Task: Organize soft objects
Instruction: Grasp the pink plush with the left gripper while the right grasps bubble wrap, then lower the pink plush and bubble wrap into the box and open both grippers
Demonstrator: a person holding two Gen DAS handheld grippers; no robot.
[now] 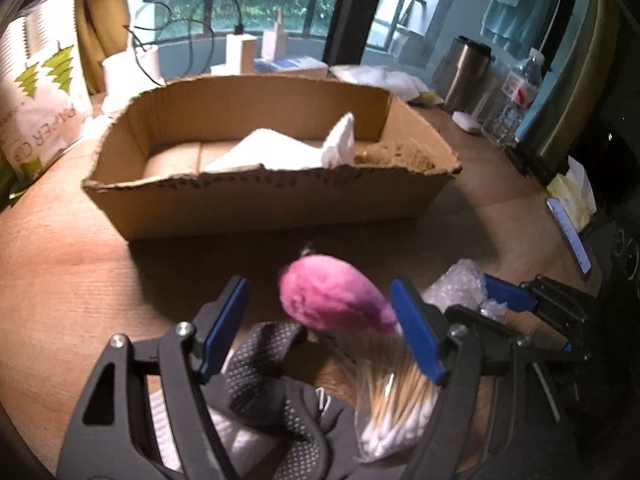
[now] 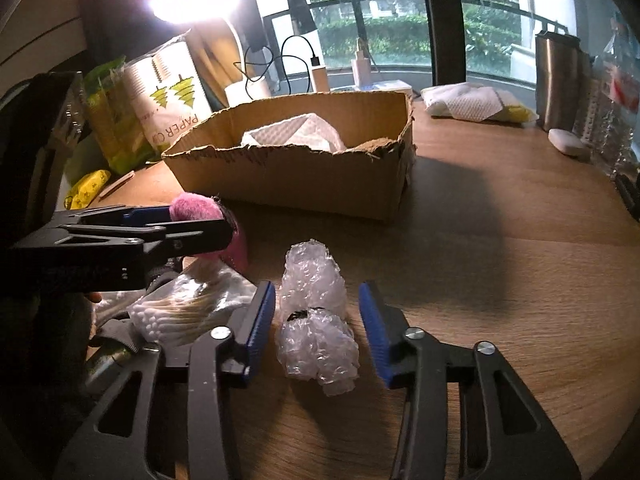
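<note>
A pink fluffy ball (image 1: 328, 294) lies on the wooden table between the fingers of my open left gripper (image 1: 320, 320), not gripped; it also shows in the right wrist view (image 2: 196, 210). A roll of bubble wrap (image 2: 316, 312) lies between the fingers of my open right gripper (image 2: 316, 320), with a gap on each side. Beyond stands an open cardboard box (image 1: 256, 204) with white paper towel (image 1: 288, 152) inside; the box also shows in the right wrist view (image 2: 304, 184). A bag of cotton swabs (image 1: 396, 404) and a grey dotted glove (image 1: 272, 384) lie under the left gripper.
A paper-cup pack (image 1: 40, 96) stands left of the box. A steel tumbler (image 1: 468, 72), a water bottle (image 1: 516, 92) and a white tissue pile (image 2: 468, 106) are at the back right. A phone (image 1: 568, 236) lies at the right table edge.
</note>
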